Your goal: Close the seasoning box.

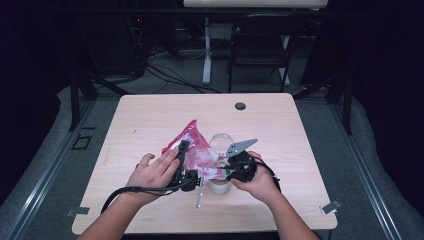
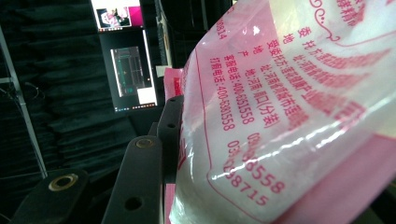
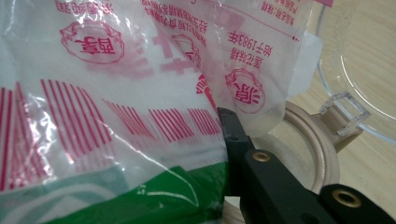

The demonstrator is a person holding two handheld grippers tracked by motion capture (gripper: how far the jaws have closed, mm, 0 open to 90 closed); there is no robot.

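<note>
A pink and white printed plastic bag [image 1: 196, 146] with white contents is held up over the table between both grippers. My left gripper [image 1: 185, 151] is shut on the bag's left side; in the left gripper view the bag [image 2: 289, 112] presses against one black finger [image 2: 142, 182] and hides the other. My right gripper [image 1: 231, 170] is shut on the bag's lower right part, near its green band [image 3: 140, 200]; one finger [image 3: 261, 182] shows beside the bag [image 3: 116, 93]. Below stands a clear jar [image 1: 219, 186] with a beige-ringed mouth [image 3: 320, 149] and an open clear lid [image 3: 359, 56].
A thin metal utensil [image 1: 198, 196] lies on the wooden table [image 1: 150, 115] just in front of the bag. A small black round cap [image 1: 240, 106] sits near the far edge. A folding chair [image 1: 260, 45] stands beyond the table.
</note>
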